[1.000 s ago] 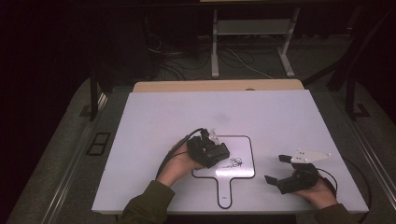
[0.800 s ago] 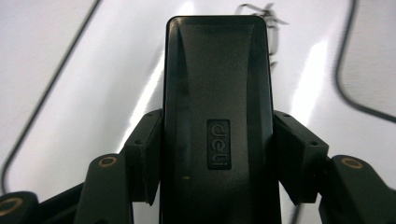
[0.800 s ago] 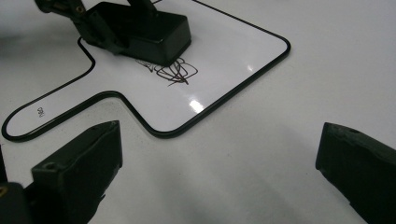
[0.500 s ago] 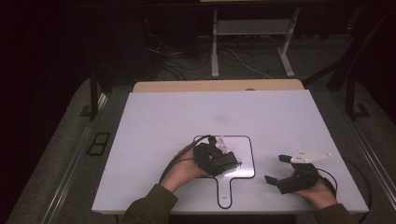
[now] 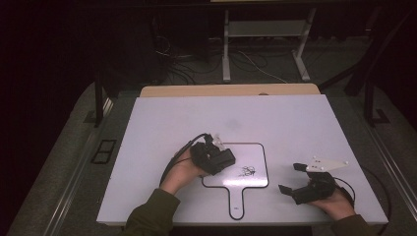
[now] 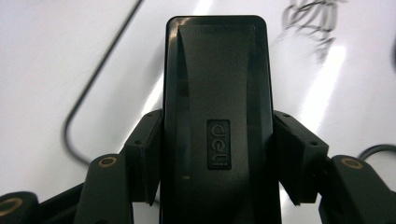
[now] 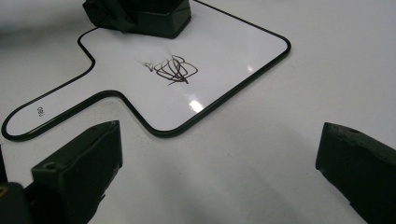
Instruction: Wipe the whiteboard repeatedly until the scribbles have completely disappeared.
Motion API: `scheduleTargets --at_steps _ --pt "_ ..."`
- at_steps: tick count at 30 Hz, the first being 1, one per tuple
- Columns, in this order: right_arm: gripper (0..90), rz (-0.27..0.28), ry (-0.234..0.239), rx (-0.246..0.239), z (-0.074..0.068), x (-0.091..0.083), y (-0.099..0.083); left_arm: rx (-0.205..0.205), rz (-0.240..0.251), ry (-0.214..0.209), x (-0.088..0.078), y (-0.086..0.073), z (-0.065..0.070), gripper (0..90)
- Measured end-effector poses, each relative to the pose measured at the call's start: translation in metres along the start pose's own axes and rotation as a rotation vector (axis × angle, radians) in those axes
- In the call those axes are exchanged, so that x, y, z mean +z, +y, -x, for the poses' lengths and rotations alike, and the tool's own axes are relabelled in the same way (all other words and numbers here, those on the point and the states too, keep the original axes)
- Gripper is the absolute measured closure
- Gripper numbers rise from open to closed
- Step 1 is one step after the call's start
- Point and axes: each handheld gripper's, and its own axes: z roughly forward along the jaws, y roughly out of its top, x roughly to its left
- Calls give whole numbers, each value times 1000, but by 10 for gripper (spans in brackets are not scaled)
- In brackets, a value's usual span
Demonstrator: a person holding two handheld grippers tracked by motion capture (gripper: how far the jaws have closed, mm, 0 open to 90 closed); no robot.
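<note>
The room around the table lay in deep darkness, while the white top itself was evenly lit from above and read faintly violet. Soft shadows pooled under the left gripper and the right gripper. Bright streaks of glare ran across the glossy whiteboard ahead of the right jaws. Beyond the left jaws, the black eraser looked slightly soft, and the scribble past it was blurred.
</note>
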Motion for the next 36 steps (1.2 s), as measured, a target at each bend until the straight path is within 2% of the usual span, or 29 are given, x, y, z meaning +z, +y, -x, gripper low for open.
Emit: scheduleTargets --at_steps 3,7,9,15,18,21,27,28,31,36 --pt "0 0 0 0 0 0 0 -22 -1 22 -2 -5 -6 388" --pt "0 1 1 1 0 0 0 -20 -9 30 -4 -6 -8 389" --pt "0 1 1 1 0 0 0 -10 -13 30 -4 -5 -5 389" --pt "0 2 1 0 0 0 0 22 -19 -14 -4 -3 9 388" --pt "0 2 1 2 0 0 0 35 -21 -14 -4 -2 14 388" --pt "0 2 0 5 0 -1 0 20 -18 -8 -4 -4 9 389" --pt "0 2 2 3 0 0 0 -31 -18 40 -8 -12 -9 388" --pt "0 2 2 1 0 0 0 -42 -15 37 -8 -14 -10 388" --pt "0 2 1 1 0 0 0 -26 -24 35 -8 -12 -7 388" --pt "0 1 1 1 0 0 0 11 -35 -19 -8 -9 6 389"
